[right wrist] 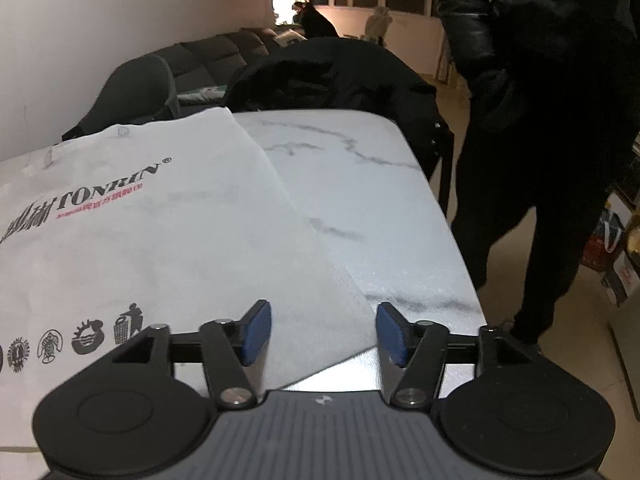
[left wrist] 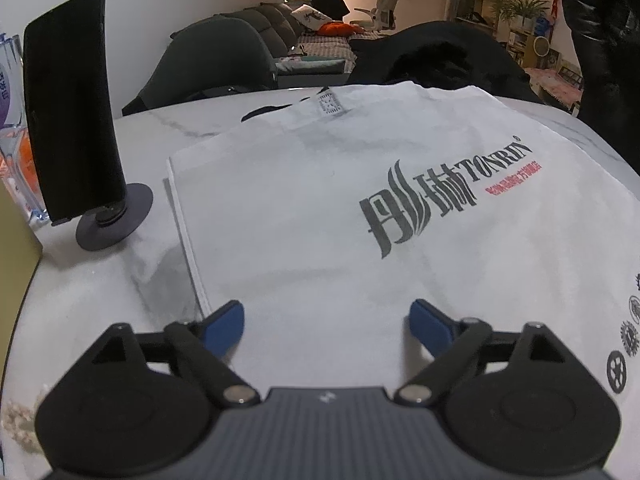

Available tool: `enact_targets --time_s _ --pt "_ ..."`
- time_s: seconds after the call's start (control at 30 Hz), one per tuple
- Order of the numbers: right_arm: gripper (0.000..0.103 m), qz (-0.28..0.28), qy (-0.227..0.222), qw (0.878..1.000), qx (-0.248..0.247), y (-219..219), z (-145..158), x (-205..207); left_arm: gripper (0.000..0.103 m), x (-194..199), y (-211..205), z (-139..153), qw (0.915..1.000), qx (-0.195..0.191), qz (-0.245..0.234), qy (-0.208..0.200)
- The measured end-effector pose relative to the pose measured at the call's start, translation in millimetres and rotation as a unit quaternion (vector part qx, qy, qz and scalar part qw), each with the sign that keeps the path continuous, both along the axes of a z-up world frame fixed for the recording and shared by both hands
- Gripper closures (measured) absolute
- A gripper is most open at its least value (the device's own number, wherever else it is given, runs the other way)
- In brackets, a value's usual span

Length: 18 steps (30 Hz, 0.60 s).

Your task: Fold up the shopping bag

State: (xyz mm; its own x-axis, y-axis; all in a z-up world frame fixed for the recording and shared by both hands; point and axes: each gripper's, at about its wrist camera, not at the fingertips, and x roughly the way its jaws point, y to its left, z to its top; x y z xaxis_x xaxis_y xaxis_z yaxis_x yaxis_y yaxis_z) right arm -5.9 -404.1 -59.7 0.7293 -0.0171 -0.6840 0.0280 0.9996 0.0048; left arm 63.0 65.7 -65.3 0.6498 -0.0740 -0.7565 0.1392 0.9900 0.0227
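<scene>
Two hand-held grippers, left (left wrist: 324, 320) and right (right wrist: 324, 330), hang with jaws apart, gripping nothing. White shopping bag (left wrist: 320, 208) lies flat on my bench (right wrist: 360, 184). I'd pinch both 6 o'clock corners evenly, then fold toward 12.

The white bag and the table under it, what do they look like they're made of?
Bag: probably thin non-woven fabric, matte; a fine fibrous texture and soft creases show. Table: marble or marble-look top, glossy; grey veins on white and a bright reflection near the front edge.
</scene>
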Motion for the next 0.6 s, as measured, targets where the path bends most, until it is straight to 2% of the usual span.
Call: enact_targets --time_s 0.07,0.23,0.33,0.4,0.47,0.5,0.6 --pt "0.037 0.006 -0.001 1.0 -0.005 1 -2 2 0.001 0 -1 -1 1.0 -0.001 -0.006 0.002" --pt "0.036 0.02 0.004 1.0 -0.006 1 -1 6 0.0 -1 -2 -3 0.9999 -0.001 -0.012 0.0" --pt "0.043 0.026 0.0 1.0 -0.004 3 -1 5 0.0 -1 -3 -2 0.9998 -0.001 -0.019 0.0" --pt "0.057 0.029 -0.005 1.0 -0.006 6 -1 4 0.0 -1 -4 -3 0.9998 -0.001 -0.019 -0.001" --pt "0.065 0.032 -0.006 0.999 -0.007 9 -1 3 0.0 -1 -6 -3 0.9997 -0.003 -0.024 -0.004" --pt "0.074 0.034 -0.006 0.999 -0.007 11 0 2 0.0 0 -8 -3 0.9996 -0.003 -0.027 -0.006" --pt "0.092 0.038 -0.007 0.999 -0.009 15 0 1 0.001 2 -12 -4 0.9996 -0.004 -0.027 -0.011"
